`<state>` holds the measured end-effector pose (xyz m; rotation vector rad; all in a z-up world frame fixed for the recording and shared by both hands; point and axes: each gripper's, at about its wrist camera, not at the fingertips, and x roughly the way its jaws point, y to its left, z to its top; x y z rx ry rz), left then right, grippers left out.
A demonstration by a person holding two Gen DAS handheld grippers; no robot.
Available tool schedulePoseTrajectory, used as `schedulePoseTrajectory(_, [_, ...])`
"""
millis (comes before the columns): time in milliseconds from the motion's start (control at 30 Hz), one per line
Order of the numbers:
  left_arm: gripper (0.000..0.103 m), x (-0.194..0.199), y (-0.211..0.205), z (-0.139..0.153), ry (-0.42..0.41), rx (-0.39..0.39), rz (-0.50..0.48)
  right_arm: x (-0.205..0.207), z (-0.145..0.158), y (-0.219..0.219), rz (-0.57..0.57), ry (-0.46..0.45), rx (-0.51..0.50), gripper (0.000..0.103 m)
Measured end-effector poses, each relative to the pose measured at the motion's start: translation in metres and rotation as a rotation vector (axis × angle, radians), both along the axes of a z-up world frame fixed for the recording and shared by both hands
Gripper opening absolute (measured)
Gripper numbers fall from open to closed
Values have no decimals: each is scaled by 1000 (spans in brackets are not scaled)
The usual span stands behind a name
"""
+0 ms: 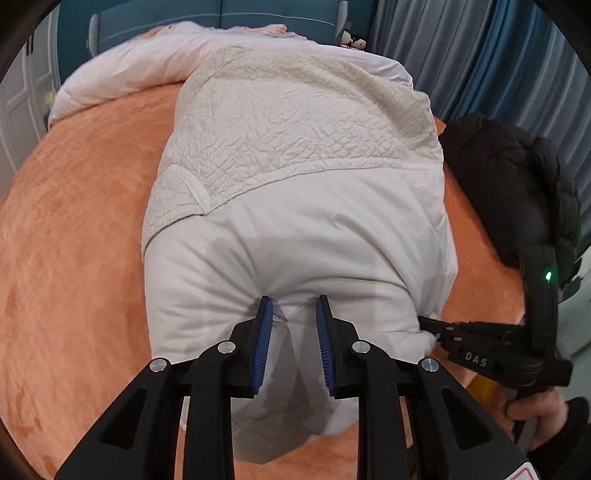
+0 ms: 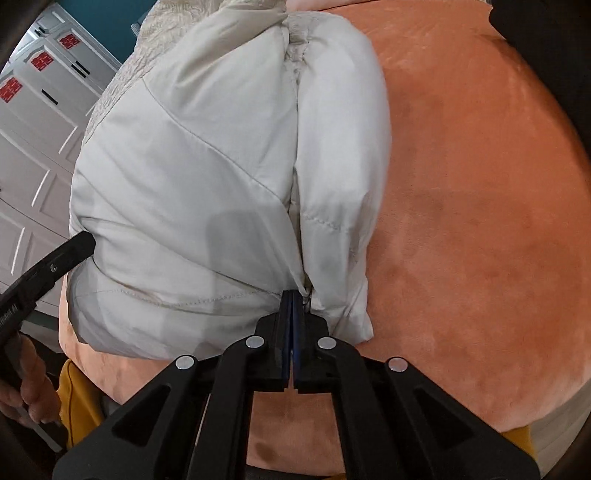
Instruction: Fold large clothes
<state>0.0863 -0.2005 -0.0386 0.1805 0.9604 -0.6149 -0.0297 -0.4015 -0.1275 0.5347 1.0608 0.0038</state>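
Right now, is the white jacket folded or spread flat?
Folded: the white jacket lies as a compact bundle on the orange bed, its sides doubled inward.

Bedroom with a teal headboard and an orange-covered bed

An orange plush bedspread covers the bed, with a white duvet bunched near the padded teal headboard. Blue-grey curtains hang at the right (small dolls sit by their foot). White panelled wardrobe doors carry red square stickers.
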Motion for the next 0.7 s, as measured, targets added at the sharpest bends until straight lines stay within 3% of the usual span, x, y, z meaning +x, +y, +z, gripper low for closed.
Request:
schedulePoseTrajectory(67, [21,0,-1,3,-6,12,5,5,17,-5,-18,33,2,0])
schedulePoseTrajectory(100, [21,1,-1,5,-2,13,3,1,38,-12,-47,5,-8,1])
schedulePoseTrajectory(267, [21,1,0,8,10,8,16,12,158,-32,-101,-282,-35,4])
schedulePoseTrajectory(367, [21,-2,-2,9,7,17,24,60,196,-22,-34,-341,-96,4])
schedulePoseTrajectory(467, [21,-3,-3,11,17,27,29,123,187,-6,17,-294,-185,4])
schedulePoseTrajectory(600, [21,-1,-3,12,35,30,30,161,135,-18,-34,-170,-257,0])
schedulePoseTrajectory(700, [21,1,-5,13,47,21,17,172,90,-31,-66,-99,-198,0])
